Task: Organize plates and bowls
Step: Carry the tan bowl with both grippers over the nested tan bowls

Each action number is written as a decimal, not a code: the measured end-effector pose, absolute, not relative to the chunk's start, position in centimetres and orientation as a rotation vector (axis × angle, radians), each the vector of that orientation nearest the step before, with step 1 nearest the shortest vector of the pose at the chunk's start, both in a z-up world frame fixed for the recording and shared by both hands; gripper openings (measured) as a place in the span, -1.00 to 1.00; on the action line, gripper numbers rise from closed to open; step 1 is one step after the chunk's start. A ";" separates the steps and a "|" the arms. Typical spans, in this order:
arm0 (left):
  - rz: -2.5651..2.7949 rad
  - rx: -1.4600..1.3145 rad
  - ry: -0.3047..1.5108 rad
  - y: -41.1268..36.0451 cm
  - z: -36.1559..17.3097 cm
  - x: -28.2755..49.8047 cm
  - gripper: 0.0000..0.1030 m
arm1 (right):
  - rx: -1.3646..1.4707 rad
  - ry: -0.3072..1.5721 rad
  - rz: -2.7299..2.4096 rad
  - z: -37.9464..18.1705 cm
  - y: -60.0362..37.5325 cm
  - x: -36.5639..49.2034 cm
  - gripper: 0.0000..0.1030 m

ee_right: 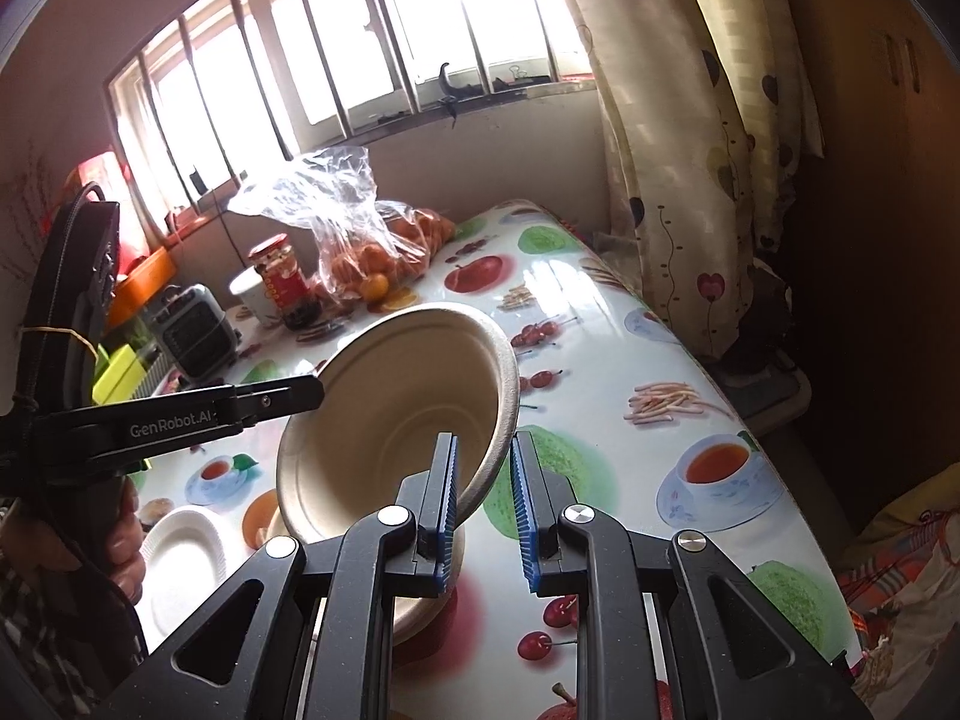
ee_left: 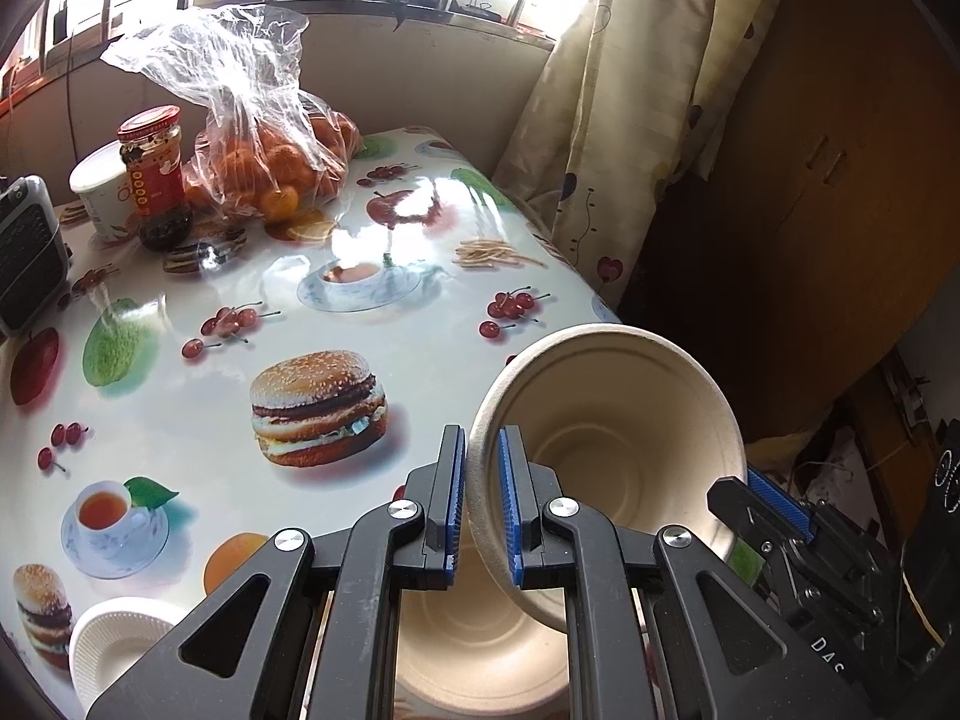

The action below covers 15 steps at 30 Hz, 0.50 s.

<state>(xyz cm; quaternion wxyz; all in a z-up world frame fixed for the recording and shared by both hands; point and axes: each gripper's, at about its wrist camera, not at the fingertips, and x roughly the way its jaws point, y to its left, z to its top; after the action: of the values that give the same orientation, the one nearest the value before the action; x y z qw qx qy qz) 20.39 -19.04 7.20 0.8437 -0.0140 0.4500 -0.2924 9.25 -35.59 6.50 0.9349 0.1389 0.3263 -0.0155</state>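
A beige paper bowl [ee_left: 624,426] hangs tilted in the air over the table. My left gripper [ee_left: 482,498] is shut on its near rim. Below it stands a second beige bowl [ee_left: 474,648] on the table. In the right wrist view the same tilted bowl [ee_right: 390,420] is held at its left rim by the left gripper's fingers [ee_right: 288,393]. My right gripper [ee_right: 483,510] straddles the bowl's right rim, the jaws apart with a gap on the outer side. A white paper plate [ee_left: 114,642] lies at the near left; it also shows in the right wrist view [ee_right: 180,552].
The table has a printed food cloth [ee_left: 336,324]. At its far end are a bag of oranges [ee_left: 270,144], a red jar [ee_left: 156,174], a white cup [ee_left: 102,192] and a small grey heater [ee_left: 30,252]. A curtain [ee_left: 630,90] hangs right of the table.
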 end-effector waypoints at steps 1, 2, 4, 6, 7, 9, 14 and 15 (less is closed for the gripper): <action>-0.614 -0.031 0.950 -18.8 7.2 20.3 -0.77 | 0.283 0.668 -0.029 6.5 -35.4 9.2 -0.66; -0.612 -0.032 0.949 -18.6 7.2 20.2 -0.77 | 0.282 0.670 -0.025 6.4 -35.3 9.3 -0.66; -0.605 -0.039 0.951 -18.2 7.0 20.1 -0.77 | 0.283 0.673 -0.019 6.3 -35.0 9.3 -0.66; -0.599 -0.041 0.950 -17.9 7.0 20.0 -0.77 | 0.281 0.675 -0.014 6.3 -34.7 9.2 -0.66; -0.597 -0.043 0.952 -17.7 6.9 19.8 -0.77 | 0.280 0.676 -0.011 6.2 -34.5 9.2 -0.66; -0.594 -0.047 0.953 -17.3 6.8 19.7 -0.77 | 0.279 0.679 -0.005 6.1 -34.2 9.1 -0.66; -0.579 -0.055 0.956 -16.3 6.6 19.4 -0.77 | 0.273 0.685 0.009 6.0 -33.4 9.0 -0.66; -0.577 -0.056 0.956 -16.1 6.6 19.3 -0.77 | 0.273 0.686 0.011 5.9 -33.2 9.0 -0.66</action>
<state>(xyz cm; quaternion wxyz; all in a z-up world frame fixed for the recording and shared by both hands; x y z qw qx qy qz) 19.33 -16.15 6.58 0.8479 -0.0265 0.4533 -0.2735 8.96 -33.21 5.95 0.9326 0.1333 0.3355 0.0052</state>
